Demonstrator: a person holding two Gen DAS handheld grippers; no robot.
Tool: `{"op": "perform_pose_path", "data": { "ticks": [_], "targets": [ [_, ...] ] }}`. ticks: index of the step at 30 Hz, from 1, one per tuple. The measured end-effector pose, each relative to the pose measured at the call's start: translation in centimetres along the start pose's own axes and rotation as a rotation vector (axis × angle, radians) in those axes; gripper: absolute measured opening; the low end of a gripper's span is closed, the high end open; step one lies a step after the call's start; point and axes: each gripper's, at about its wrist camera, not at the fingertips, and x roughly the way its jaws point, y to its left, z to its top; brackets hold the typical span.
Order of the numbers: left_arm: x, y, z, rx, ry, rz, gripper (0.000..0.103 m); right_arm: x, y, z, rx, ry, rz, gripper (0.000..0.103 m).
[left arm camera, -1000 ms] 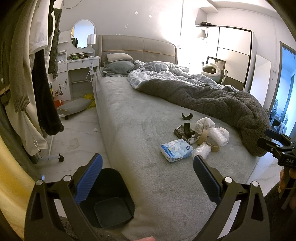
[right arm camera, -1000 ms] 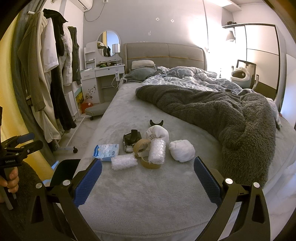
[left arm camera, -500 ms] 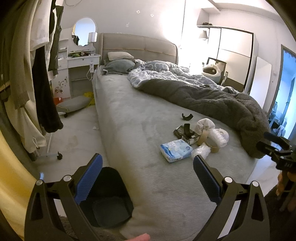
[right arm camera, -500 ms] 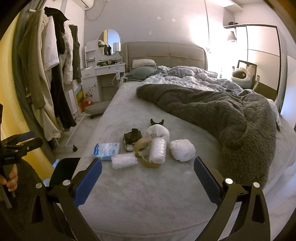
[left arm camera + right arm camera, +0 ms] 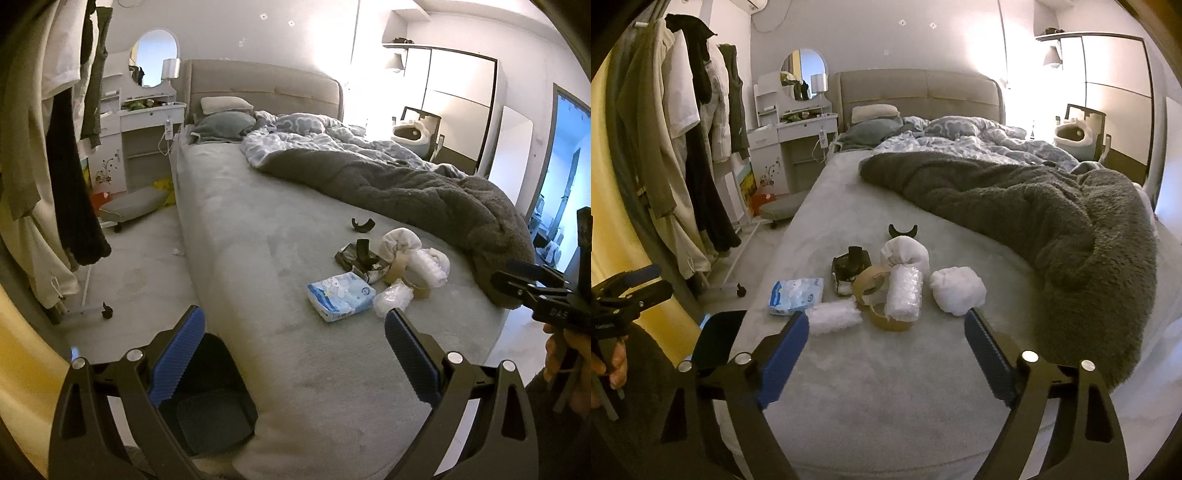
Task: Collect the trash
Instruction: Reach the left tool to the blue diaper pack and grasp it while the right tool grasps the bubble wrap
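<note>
my right tool [image 5: 886, 334] has just been closing a little but its jaws are apart with nothing between them, and my left tool [image 5: 293, 332] is wide and empty too, above the black bin [image 5: 207, 406] at the corner of the bed [image 5: 258, 229]. the trash lies in one small heap on the near part of the bed: a white bubble-wrap roll [image 5: 904, 293], a brown tape ring [image 5: 873, 282], a crumpled white wad [image 5: 957, 290] and a blue tissue pack [image 5: 796, 296]. i judge all of it light and soft, so the bubble wrap will squash and maybe slip, and i would take it across the middle of the roll.
</note>
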Motion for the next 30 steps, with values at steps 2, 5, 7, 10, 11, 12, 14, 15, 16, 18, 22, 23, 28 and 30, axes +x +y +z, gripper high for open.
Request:
{"op": "perform_pose_path", "data": {
  "ticks": [2, 5, 7, 10, 11, 12, 14, 15, 16, 18, 22, 23, 28, 30],
  "targets": [
    [0.4, 0.0, 0.0, 0.001, 0.007, 0.001, 0.099, 0.6, -0.3, 0.1, 0.004, 0.012, -0.001, 0.081],
    [1.1, -0.1, 0.0, 0.005, 0.019, -0.002, 0.099, 1.7, -0.4, 0.5, 0.008, 0.031, 0.002, 0.075],
    [1.5, -0.1, 0.1, 0.012, 0.027, -0.006, 0.099, 2.5, -0.8, 0.5, 0.022, 0.049, 0.007, 0.072],
    [2.2, -0.2, 0.3, 0.029, 0.032, -0.018, 0.099, 3.2, -1.1, 0.7, 0.036, 0.063, 0.016, 0.070],
    [2.5, -0.2, 0.4, 0.033, 0.034, -0.022, 0.099, 3.4, -1.2, 0.8, 0.040, 0.067, 0.017, 0.070],
    [2.9, -0.2, 0.6, 0.039, 0.039, -0.028, 0.099, 3.7, -1.3, 0.8, 0.043, 0.070, 0.018, 0.069],
    [3.5, -0.1, 0.8, 0.048, 0.045, -0.034, 0.099, 4.2, -1.4, 0.9, 0.051, 0.082, 0.021, 0.068],
    [3.7, 0.0, 0.9, 0.053, 0.048, -0.039, 0.098, 4.6, -1.4, 0.9, 0.053, 0.088, 0.022, 0.066],
    [4.1, 0.0, 1.0, 0.060, 0.054, -0.048, 0.098, 4.9, -1.5, 0.9, 0.059, 0.093, 0.026, 0.066],
    [4.9, -0.1, 1.2, 0.082, 0.064, -0.062, 0.098, 5.6, -1.7, 1.0, 0.073, 0.102, 0.033, 0.064],
    [6.1, -0.8, 1.3, 0.138, 0.084, -0.092, 0.091, 6.7, -1.9, 1.2, 0.089, 0.122, 0.035, 0.060],
    [6.4, -1.1, 1.3, 0.158, 0.090, -0.099, 0.089, 7.0, -2.0, 1.2, 0.092, 0.128, 0.037, 0.060],
    [8.0, -2.0, 1.2, 0.230, 0.128, -0.148, 0.088, 8.1, -2.2, 1.3, 0.106, 0.149, 0.044, 0.056],
    [8.7, -2.4, 1.3, 0.261, 0.141, -0.165, 0.088, 8.3, -2.4, 1.3, 0.118, 0.152, 0.049, 0.055]
  ]
}}
